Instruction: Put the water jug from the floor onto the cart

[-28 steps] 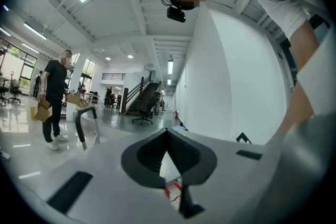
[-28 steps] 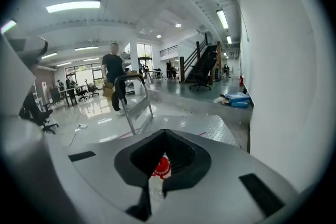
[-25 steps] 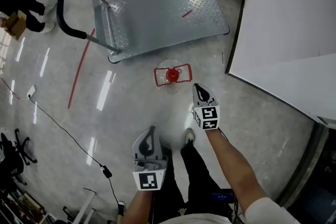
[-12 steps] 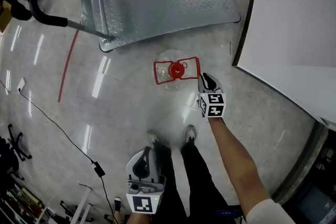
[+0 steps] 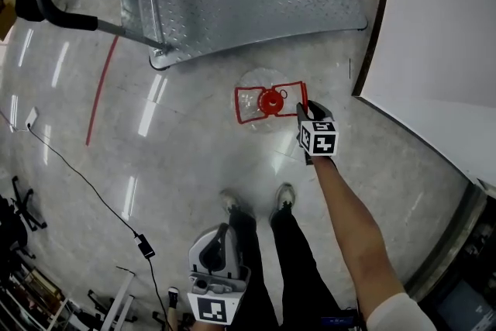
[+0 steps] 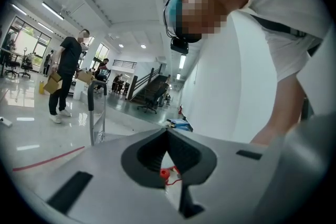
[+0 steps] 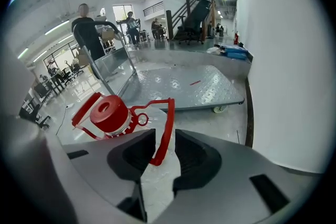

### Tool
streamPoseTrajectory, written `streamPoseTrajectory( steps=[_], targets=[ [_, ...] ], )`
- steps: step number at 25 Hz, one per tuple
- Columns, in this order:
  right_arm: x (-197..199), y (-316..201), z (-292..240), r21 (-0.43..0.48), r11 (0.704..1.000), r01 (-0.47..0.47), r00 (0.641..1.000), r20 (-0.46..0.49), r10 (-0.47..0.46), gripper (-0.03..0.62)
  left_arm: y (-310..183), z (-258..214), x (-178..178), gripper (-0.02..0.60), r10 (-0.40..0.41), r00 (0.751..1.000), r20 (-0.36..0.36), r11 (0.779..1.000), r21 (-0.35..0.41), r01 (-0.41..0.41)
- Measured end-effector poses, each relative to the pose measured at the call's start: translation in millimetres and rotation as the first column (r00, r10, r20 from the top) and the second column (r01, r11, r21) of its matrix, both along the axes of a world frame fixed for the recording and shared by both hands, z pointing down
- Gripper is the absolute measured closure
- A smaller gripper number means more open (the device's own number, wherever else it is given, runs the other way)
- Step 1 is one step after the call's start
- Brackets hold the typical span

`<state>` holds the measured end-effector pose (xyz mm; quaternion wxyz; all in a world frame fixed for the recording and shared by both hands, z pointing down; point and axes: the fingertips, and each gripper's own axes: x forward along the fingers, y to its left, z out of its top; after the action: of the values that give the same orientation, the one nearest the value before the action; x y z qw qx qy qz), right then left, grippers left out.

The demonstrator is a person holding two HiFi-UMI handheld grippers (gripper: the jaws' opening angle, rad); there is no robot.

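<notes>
My right gripper (image 7: 165, 150) has its jaws opening with the water jug's (image 5: 262, 105) red handle (image 7: 166, 131) between them on the floor (image 5: 178, 167), while my left gripper's (image 6: 168, 138) jaws are pressed together.

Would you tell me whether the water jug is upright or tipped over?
Upright: the jug stands on the floor with its red cap facing straight up, seen from above in the head view.
</notes>
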<state>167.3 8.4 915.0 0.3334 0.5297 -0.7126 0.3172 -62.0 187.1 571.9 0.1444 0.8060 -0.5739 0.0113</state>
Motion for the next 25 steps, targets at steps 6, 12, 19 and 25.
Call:
streamPoseTrajectory(
  steps=[6, 12, 19, 25],
  targets=[
    [0.2, -8.5, -2.1, 0.013, 0.999, -0.034, 0.999, -0.025, 0.034, 0.533, 6.1, -0.2, -3.4, 0.578, 0.0, 1.0, -0.001, 1.0, -0.006, 0.0],
    [-6.0, -9.8, -13.4, 0.031, 0.999, -0.03, 0.999, -0.032, 0.031, 0.548, 9.0, -2.4, -7.6, 0.578, -0.015, 1.0, -0.007, 1.0, 0.001, 0.015],
    [-22.6, 11.7, -29.6, 0.055, 0.998, -0.036, 0.999, -0.021, 0.037, 0.548, 11.4, -14.4, -11.6, 0.578, -0.021, 1.0, -0.018, 1.0, 0.018, 0.022],
    [-46.4, 29.0, -55.7, 0.061, 0.998, -0.011, 0.999, -0.034, 0.014, 0.548, 12.3, -34.6, -24.5, 0.578, -0.024, 0.999, -0.025, 0.998, 0.053, 0.025]
  ],
)
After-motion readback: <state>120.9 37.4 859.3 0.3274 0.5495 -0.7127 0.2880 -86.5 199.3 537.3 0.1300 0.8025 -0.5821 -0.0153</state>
